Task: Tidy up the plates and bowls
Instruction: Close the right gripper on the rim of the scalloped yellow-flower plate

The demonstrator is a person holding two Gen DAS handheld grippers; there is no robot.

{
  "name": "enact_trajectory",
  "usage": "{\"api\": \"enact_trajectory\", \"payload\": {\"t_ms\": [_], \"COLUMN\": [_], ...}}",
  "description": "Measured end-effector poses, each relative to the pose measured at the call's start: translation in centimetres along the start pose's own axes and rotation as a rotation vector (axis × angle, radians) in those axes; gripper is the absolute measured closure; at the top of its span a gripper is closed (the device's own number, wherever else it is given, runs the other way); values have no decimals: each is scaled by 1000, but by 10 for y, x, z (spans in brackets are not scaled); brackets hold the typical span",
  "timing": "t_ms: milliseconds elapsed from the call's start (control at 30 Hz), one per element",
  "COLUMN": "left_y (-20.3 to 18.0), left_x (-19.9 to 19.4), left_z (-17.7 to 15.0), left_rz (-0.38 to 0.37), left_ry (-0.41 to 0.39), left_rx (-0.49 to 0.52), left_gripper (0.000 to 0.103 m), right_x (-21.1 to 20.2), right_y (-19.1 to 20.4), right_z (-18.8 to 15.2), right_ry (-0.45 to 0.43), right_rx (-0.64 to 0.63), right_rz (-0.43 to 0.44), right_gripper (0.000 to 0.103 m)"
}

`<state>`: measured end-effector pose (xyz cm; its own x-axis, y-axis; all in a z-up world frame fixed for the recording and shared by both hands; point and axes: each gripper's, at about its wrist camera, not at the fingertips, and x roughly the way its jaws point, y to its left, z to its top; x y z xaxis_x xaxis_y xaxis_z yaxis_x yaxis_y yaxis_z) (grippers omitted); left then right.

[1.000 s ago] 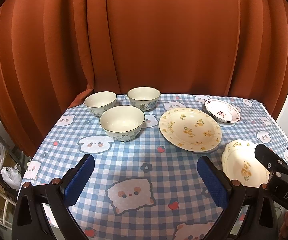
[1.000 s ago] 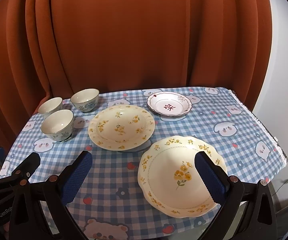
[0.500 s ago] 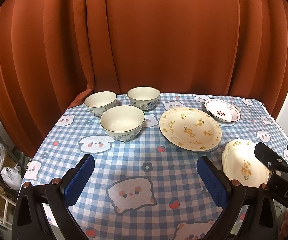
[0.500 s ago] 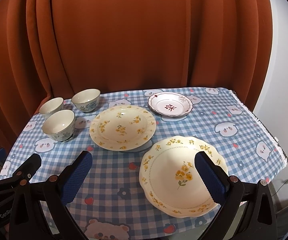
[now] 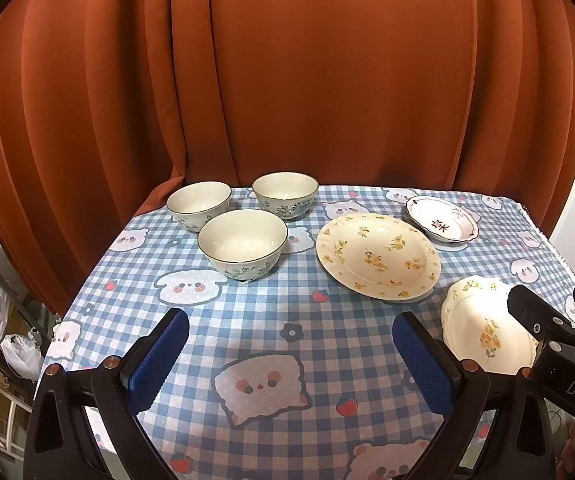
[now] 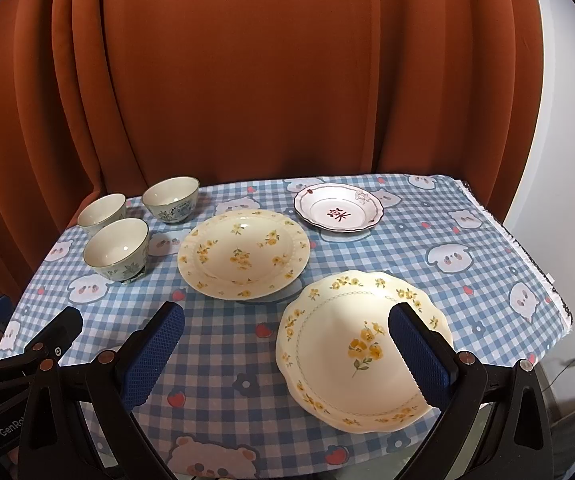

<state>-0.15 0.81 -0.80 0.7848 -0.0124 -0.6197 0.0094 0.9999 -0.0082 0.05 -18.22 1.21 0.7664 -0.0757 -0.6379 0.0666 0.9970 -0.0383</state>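
Observation:
Three green-patterned bowls stand at the table's back left: the near bowl [image 5: 242, 243] [image 6: 116, 248], the far left bowl [image 5: 198, 205] [image 6: 101, 209] and the far right bowl [image 5: 285, 194] [image 6: 170, 198]. A large round yellow-flower plate [image 5: 377, 255] [image 6: 243, 253] lies mid-table. A small white dish with a red character [image 5: 441, 223] [image 6: 338, 212] lies behind it. A scalloped yellow-flower plate [image 5: 483, 332] [image 6: 361, 350] lies at the front right. My left gripper [image 5: 289, 354] is open and empty above the front cloth. My right gripper [image 6: 287, 354] is open and empty, with its right finger over the scalloped plate.
The table wears a blue checked cloth with cartoon animals [image 5: 263, 380] [image 6: 487, 240]. An orange curtain [image 5: 287, 80] hangs close behind the table. Shelves with bags [image 5: 3, 340] stand to the left below table height. A white wall [image 6: 567, 140] is on the right.
Both grippers have drifted slightly; the views shift by a small amount. No dish has moved.

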Motion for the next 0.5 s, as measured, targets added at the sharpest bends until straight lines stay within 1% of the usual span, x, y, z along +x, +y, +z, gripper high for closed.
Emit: {"api": "enact_trajectory", "payload": {"t_ms": [500], "left_y": [-1], "left_x": [0], "left_z": [0], "left_rz": [-1], "left_ry": [0], "left_rx": [1], "left_gripper": [1], "right_x": [-1], "right_y": [2], "right_z": [-1], "right_ry": [0], "right_rx": [0], "right_rz": [-3], "right_gripper": [0]}}
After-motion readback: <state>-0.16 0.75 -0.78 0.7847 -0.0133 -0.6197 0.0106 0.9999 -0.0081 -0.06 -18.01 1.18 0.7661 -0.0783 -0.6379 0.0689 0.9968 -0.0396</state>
